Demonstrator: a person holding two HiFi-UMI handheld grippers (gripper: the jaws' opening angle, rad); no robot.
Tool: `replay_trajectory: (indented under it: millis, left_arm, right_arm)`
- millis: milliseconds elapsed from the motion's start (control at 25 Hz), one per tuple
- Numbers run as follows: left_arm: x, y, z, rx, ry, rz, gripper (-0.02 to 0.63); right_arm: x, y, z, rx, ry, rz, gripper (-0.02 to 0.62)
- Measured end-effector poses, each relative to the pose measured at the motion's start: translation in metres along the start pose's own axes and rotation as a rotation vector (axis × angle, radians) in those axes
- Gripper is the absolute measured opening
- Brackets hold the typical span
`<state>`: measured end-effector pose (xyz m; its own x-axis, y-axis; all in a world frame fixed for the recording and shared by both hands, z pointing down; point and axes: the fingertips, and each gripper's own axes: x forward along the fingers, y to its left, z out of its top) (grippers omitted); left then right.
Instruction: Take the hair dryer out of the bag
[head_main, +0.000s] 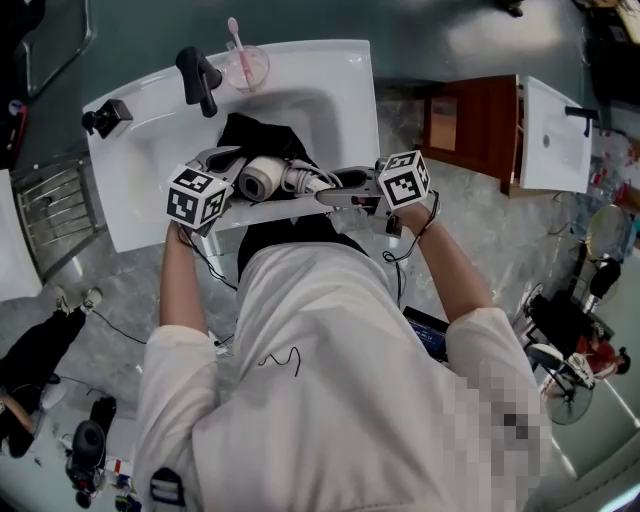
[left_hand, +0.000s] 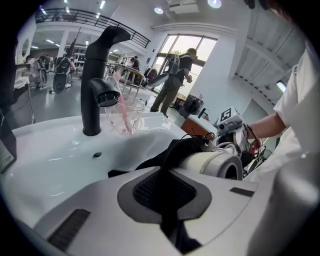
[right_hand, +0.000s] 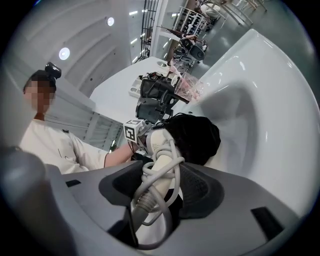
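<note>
A black bag (head_main: 262, 134) lies in the white sink basin (head_main: 330, 95). The white hair dryer (head_main: 266, 178) sticks out of the bag over the sink's front rim, its round barrel end facing left. My left gripper (head_main: 228, 162) is shut on a fold of the black bag (left_hand: 176, 150), just left of the dryer barrel (left_hand: 216, 163). My right gripper (head_main: 328, 192) comes in from the right and is shut on the dryer's handle (right_hand: 161, 150), which has its grey cord wrapped around it. The bag (right_hand: 196, 134) bunches just beyond the handle.
A black faucet (head_main: 200, 78) and a clear cup with a pink toothbrush (head_main: 244, 62) stand at the back of the sink. A black soap holder (head_main: 106, 118) sits at its left corner. A wooden cabinet (head_main: 470, 125) stands to the right. People stand in the background (left_hand: 172, 82).
</note>
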<state>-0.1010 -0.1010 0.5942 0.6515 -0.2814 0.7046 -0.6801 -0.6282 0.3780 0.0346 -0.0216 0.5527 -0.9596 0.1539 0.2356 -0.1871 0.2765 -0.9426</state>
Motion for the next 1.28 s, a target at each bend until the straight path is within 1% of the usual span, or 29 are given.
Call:
replay_trajectory:
  millis: [160,280,680,1000,1080,1280]
  left_arm:
    - [0.004,0.004,-0.002,-0.05,0.005,-0.025,0.032]
    - [0.007,0.006,-0.002,-0.065,0.006,-0.033,0.032]
    - [0.02,0.011,-0.002,-0.101,0.027,-0.037,0.031]
    - [0.015,0.015,0.0,-0.155,-0.007,-0.041,0.031]
    - [0.015,0.014,-0.001,-0.167,-0.01,-0.048,0.031]
    - [0.019,0.009,-0.002,-0.164,0.003,-0.059,0.031]
  right_arm:
    - [0.005,0.005,-0.004,-0.07,0.039,0.003,0.224]
    - [0.009,0.008,-0.007,-0.093,0.05,0.01,0.223]
    - [0.011,0.013,-0.005,-0.129,0.025,0.017,0.222]
    - [0.0,0.019,-0.007,-0.154,-0.006,0.02,0.222]
    - [-0.004,0.022,-0.011,-0.161,-0.002,0.027,0.222]
    - [-0.007,0.027,-0.018,-0.156,-0.004,0.058,0.222]
